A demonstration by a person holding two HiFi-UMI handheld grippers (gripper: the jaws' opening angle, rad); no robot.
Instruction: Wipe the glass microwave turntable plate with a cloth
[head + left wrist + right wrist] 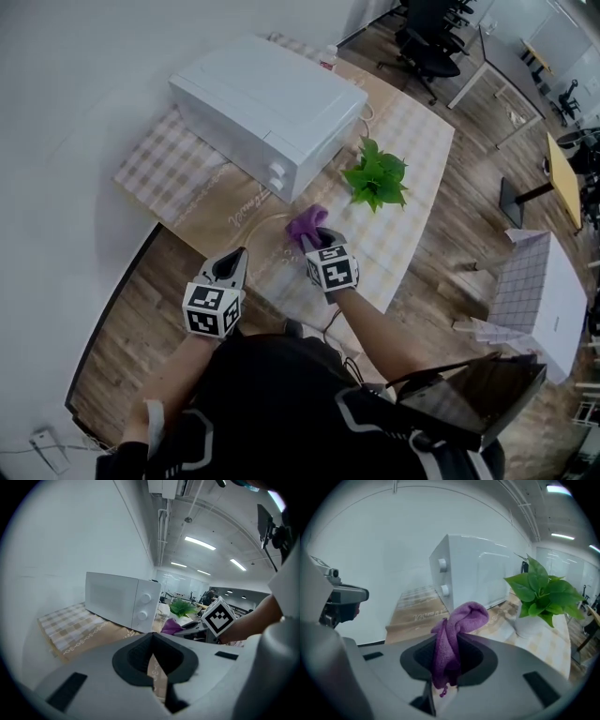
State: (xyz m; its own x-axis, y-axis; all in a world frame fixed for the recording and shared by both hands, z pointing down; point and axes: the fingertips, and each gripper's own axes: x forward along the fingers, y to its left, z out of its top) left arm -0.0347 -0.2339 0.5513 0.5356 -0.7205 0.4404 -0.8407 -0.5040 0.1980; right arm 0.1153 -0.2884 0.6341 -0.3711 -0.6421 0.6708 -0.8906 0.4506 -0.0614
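The glass turntable plate (270, 246) shows only as a faint round rim on the table, in front of the white microwave (267, 108). My right gripper (322, 240) hovers over the plate's right part and is shut on a purple cloth (306, 223). In the right gripper view the cloth (457, 625) bunches up out of the jaws. My left gripper (232, 265) hangs just left of the plate, near the table's front edge. Its jaws (153, 641) meet with nothing between them.
The microwave (122, 604) stands with its door shut on a checked tablecloth (164, 155). A potted green plant (377, 176) sits to the right of it. A white box (534, 295) and a dark open case (478, 398) are on the floor at the right.
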